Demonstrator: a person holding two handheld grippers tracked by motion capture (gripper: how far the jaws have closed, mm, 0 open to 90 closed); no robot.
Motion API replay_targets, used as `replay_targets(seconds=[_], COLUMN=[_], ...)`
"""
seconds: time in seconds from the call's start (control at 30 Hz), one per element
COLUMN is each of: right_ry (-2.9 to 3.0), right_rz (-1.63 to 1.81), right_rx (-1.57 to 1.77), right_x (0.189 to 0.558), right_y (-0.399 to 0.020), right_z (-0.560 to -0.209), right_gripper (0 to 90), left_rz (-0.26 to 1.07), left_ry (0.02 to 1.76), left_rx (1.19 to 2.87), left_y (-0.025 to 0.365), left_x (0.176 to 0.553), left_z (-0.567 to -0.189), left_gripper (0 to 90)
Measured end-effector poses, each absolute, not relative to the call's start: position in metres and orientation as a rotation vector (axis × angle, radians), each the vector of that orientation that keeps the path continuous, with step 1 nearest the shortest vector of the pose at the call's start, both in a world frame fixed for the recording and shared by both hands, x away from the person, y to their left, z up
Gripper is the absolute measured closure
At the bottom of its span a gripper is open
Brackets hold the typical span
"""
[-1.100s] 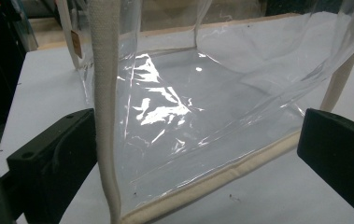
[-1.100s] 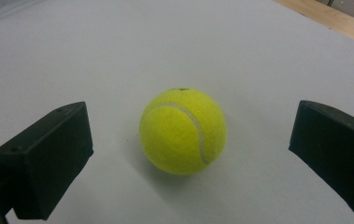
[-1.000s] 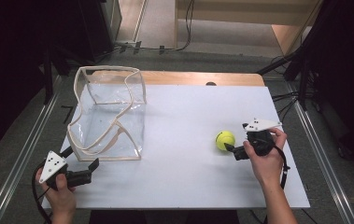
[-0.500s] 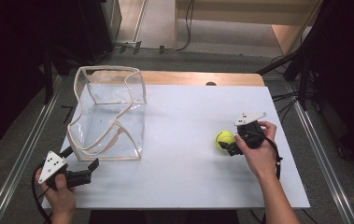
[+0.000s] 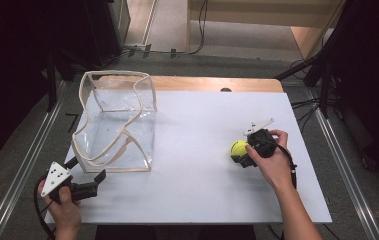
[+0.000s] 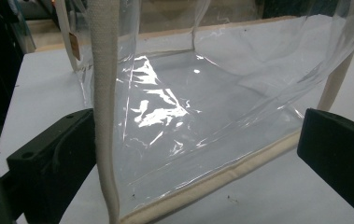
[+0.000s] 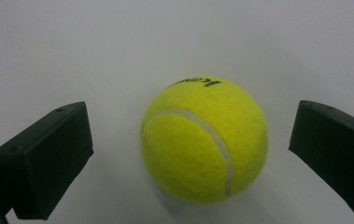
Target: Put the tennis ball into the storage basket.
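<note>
Your right gripper (image 7: 191, 154) has its fingers open around the tennis ball (image 7: 204, 140) on the bench's right, ungrasped, while your left gripper (image 5: 93, 186), fingers open, waits near the clear bag (image 5: 117, 122), which holds nothing so far.

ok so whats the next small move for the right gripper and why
Probably close the right gripper on the tennis ball: its jaws stand open on either side of the ball, with gaps on both sides, and the ball rests on the white table.
</note>
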State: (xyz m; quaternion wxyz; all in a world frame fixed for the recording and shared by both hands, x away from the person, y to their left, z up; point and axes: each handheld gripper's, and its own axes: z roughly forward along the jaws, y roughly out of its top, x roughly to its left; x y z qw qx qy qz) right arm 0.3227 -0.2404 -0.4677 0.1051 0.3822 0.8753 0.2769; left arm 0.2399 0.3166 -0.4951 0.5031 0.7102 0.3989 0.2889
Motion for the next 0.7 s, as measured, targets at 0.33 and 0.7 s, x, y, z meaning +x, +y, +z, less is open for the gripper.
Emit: replay_targets(seconds=[0.33, 0.7], right_ry=[2.637, 2.653], right_rz=[0.728, 0.672], right_rx=[1.150, 1.176], right_x=[0.330, 0.334], right_y=[-0.233, -0.230], right_z=[-0.478, -0.483], right_gripper=[0.0, 4.3], left_rz=[0.693, 0.695], left_ry=[0.961, 0.964], left_rx=[1.704, 1.712], left_y=[0.317, 0.317], left_x=[0.240, 0.240], left_z=[-0.495, -0.495], left_gripper=[0.0, 0.0])
